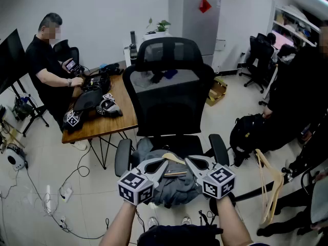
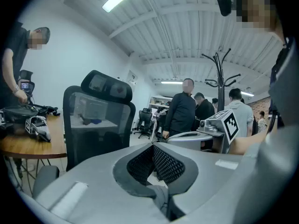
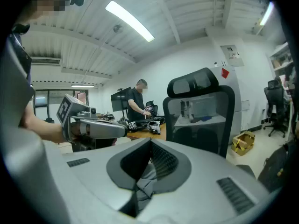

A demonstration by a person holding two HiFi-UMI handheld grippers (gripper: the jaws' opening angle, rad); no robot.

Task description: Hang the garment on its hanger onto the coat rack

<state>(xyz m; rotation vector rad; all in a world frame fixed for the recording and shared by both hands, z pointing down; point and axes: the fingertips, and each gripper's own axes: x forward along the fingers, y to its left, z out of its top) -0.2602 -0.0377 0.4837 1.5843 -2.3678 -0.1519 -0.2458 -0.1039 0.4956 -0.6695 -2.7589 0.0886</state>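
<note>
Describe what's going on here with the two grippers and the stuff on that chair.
A person holds a gripper in each hand over a black office chair. A grey garment lies bunched on the chair's seat, with a wooden hanger on top. The left gripper and the right gripper are each shut on a fold of the garment's fabric. The coat rack stands apart in the background, and the garment is not yet hung on it.
</note>
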